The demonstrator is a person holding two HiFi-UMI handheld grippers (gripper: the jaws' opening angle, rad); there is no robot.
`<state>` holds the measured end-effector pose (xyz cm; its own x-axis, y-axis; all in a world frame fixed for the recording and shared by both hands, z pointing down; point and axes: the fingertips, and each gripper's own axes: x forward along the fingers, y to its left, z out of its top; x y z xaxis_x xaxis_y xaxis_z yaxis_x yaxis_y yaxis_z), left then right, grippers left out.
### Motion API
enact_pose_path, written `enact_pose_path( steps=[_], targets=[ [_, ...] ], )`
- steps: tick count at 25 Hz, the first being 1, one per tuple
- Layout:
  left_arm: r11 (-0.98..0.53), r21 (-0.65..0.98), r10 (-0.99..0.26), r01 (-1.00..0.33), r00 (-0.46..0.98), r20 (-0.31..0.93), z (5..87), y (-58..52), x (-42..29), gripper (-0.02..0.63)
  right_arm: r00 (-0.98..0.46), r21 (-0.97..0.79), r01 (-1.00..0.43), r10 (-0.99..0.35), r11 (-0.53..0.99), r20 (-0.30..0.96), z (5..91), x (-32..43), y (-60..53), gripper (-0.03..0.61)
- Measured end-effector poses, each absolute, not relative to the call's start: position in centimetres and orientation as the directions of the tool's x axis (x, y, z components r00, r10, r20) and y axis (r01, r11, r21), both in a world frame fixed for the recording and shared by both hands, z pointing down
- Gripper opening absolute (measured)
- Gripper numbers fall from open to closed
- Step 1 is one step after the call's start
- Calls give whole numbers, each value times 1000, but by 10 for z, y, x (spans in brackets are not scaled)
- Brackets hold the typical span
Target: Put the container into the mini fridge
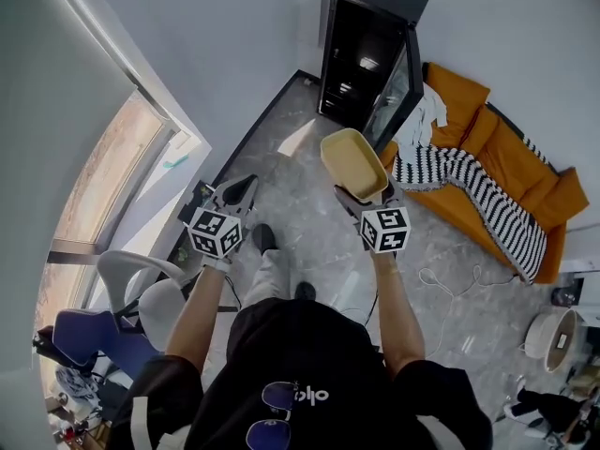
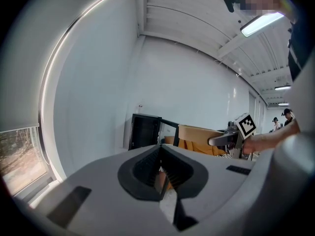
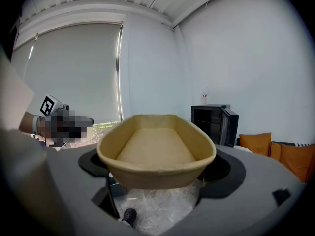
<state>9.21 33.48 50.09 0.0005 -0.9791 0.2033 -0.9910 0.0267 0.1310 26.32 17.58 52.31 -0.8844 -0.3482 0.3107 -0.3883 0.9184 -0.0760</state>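
My right gripper (image 1: 367, 198) is shut on the near end of a tan oval container (image 1: 353, 162), held level and empty above the floor. In the right gripper view the container (image 3: 156, 151) fills the middle and hides the fingertips of the right gripper (image 3: 157, 183). The black mini fridge (image 1: 366, 50) stands against the far wall, its glass door (image 1: 398, 87) swung open; it also shows in the right gripper view as the fridge (image 3: 211, 122) beyond the container. My left gripper (image 1: 239, 190) is held up to the left with nothing in it. Seen in its own view, the left gripper (image 2: 161, 173) has its jaws together.
An orange sofa (image 1: 506, 157) with a striped blanket (image 1: 478, 190) lies right of the fridge. Office chairs (image 1: 131, 289) stand by the window at the left. A white cable (image 1: 450, 284) trails over the marble floor at the right.
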Motion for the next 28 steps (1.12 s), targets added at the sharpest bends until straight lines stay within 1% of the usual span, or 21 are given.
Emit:
enact_pose_path(
  steps=[11,21,28],
  targets=[
    [-19,146,-982,-989,46,185,489,252,-26,8,-871,-41,-407,-375,912,317,501,147,106,543],
    [-28,174,-982,-984,59,178,490,215,-139,8,-861,-41,-421,-385,906,332,502,35,73,543],
    [-69,189,-980,-980,102,172,497,185,-183,8,-858,-45,-433,-396,900,326,509,-23,60,543]
  ],
)
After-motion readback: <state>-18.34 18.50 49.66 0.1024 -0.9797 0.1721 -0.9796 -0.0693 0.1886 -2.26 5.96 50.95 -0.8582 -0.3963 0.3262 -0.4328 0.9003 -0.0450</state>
